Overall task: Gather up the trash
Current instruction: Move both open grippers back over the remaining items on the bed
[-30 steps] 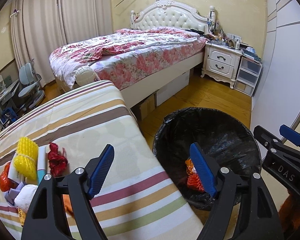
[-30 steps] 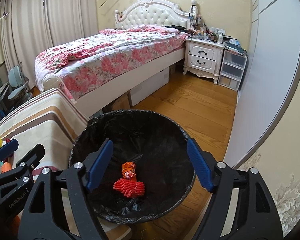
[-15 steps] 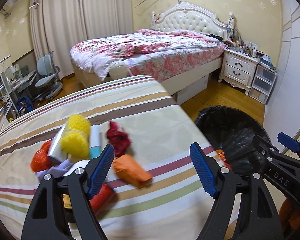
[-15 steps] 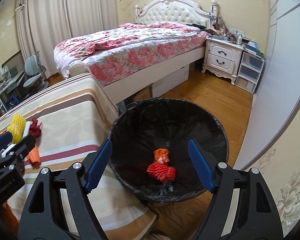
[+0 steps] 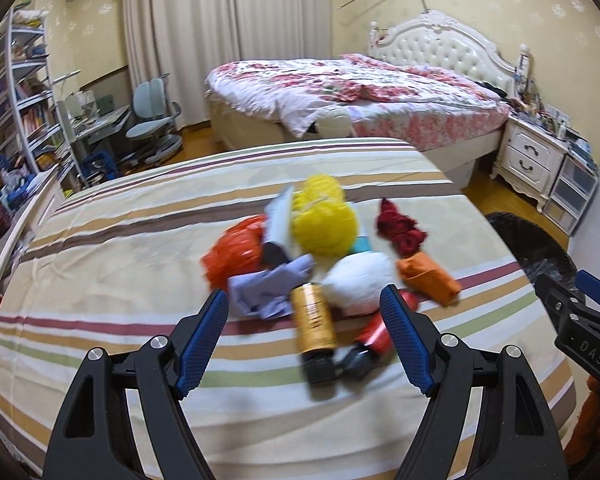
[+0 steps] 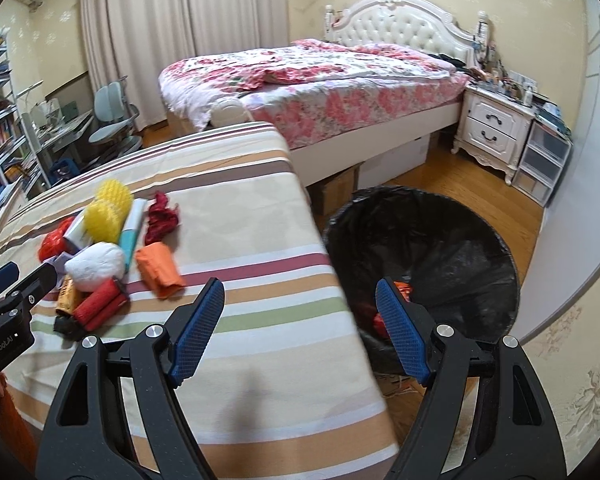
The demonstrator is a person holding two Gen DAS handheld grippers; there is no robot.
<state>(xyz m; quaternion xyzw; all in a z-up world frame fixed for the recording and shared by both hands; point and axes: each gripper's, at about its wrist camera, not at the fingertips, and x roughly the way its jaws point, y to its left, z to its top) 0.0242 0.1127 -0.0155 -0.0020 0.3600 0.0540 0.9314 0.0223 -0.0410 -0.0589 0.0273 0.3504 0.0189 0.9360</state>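
A pile of trash lies on the striped table (image 5: 100, 280): a gold tube (image 5: 313, 316), a red tube (image 5: 376, 334), a white wad (image 5: 358, 280), an orange wrapper (image 5: 428, 278), yellow foam nets (image 5: 324, 220), a dark red scrap (image 5: 400, 230) and a lilac cloth (image 5: 268, 290). My left gripper (image 5: 306, 338) is open and empty, just short of the gold tube. My right gripper (image 6: 298, 330) is open and empty over the table's right edge, beside the black-lined bin (image 6: 440, 240), which holds orange and red trash (image 6: 402, 288). The pile also shows in the right wrist view (image 6: 100, 264).
A bed with a floral cover (image 6: 320, 92) stands behind the table. A white nightstand (image 6: 496, 128) and plastic drawers (image 6: 544, 164) are at the far right. A desk, chairs (image 5: 152, 124) and shelves (image 5: 16, 92) stand at the left. A white wall (image 6: 572, 184) is right of the bin.
Both grippers have swung left from over the bin toward the table. The left gripper now faces the trash pile; the bin has slid to the right of both views.
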